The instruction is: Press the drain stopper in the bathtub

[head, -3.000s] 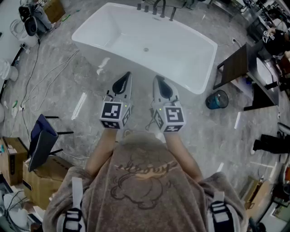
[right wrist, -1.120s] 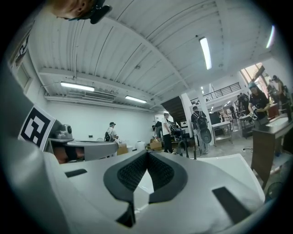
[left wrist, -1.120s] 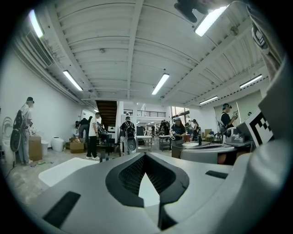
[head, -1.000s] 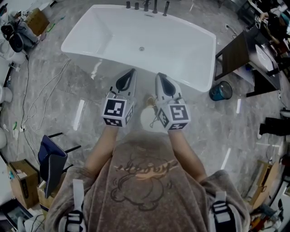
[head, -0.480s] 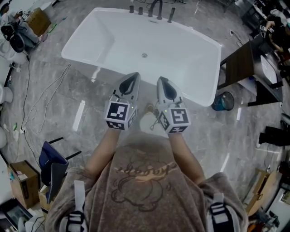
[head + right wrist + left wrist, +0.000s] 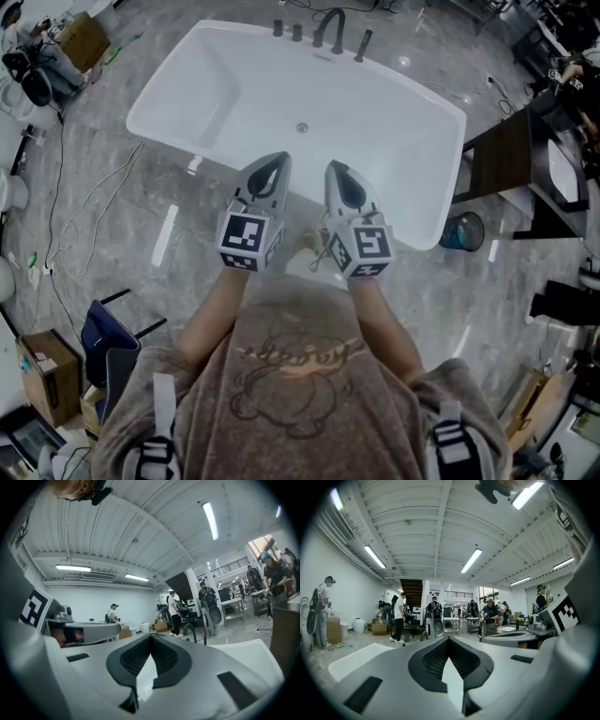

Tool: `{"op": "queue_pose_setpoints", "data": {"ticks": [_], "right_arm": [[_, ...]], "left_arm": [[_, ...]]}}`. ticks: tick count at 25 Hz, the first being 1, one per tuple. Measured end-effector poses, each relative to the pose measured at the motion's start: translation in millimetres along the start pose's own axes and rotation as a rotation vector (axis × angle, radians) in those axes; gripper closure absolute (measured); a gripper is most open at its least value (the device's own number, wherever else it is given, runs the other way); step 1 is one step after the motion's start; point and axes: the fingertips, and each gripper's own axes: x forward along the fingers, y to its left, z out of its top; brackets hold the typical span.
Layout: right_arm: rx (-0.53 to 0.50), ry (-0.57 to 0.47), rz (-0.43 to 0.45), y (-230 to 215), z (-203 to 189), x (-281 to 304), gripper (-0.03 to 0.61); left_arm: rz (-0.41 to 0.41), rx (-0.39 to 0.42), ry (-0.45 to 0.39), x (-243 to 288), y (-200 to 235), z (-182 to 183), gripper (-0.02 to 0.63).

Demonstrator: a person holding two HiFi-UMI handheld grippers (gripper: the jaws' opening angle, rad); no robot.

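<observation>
In the head view the white bathtub [image 6: 216,84] lies ahead on the grey floor. Its small round drain stopper [image 6: 302,127] sits on the tub floor near the middle. Dark faucet fittings [image 6: 328,30] stand on the far rim. My left gripper [image 6: 278,158] and right gripper [image 6: 333,168] are held side by side over the tub's near rim, both shut and empty, short of the stopper. In the left gripper view the left gripper [image 6: 448,639] points level into the room; the right gripper [image 6: 151,637] does likewise in the right gripper view. The stopper shows in neither.
A blue bin [image 6: 465,231] stands by the tub's right end beside a dark table [image 6: 497,150]. Cables [image 6: 84,206] trail over the floor at left. A folding chair [image 6: 103,337] and cardboard boxes [image 6: 33,361] are at lower left. People stand far off.
The person has stepped nearer the tub; both grippers have gone from over the floor in front of it to over its near rim. Both stay shut.
</observation>
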Motion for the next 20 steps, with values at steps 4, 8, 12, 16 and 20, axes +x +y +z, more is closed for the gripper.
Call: {"op": "queue_pose_setpoints", "data": {"ticks": [4, 8, 12, 16, 20], "right_arm": [[0.000, 0.005, 0.012, -22, 8, 26, 0.575], [0.004, 0.007, 0.020, -51, 13, 45, 0.575], [-0.003, 0.018, 0.036, -76, 19, 63, 0.575], [0.000, 0.034, 0.058, -93, 17, 81, 0.575], [-0.007, 0.039, 0.083, -100, 19, 99, 0.575]], "left_arm": [[0.005, -0.022, -0.002, 37, 7, 5, 0.614], [-0.003, -0.029, 0.003, 78, 4, 8, 0.614], [0.000, -0.027, 0.004, 112, 1, 10, 0.614], [0.015, -0.028, 0.011, 134, 4, 9, 0.614], [0.019, -0.029, 0.014, 147, 11, 11, 0.614]]}}
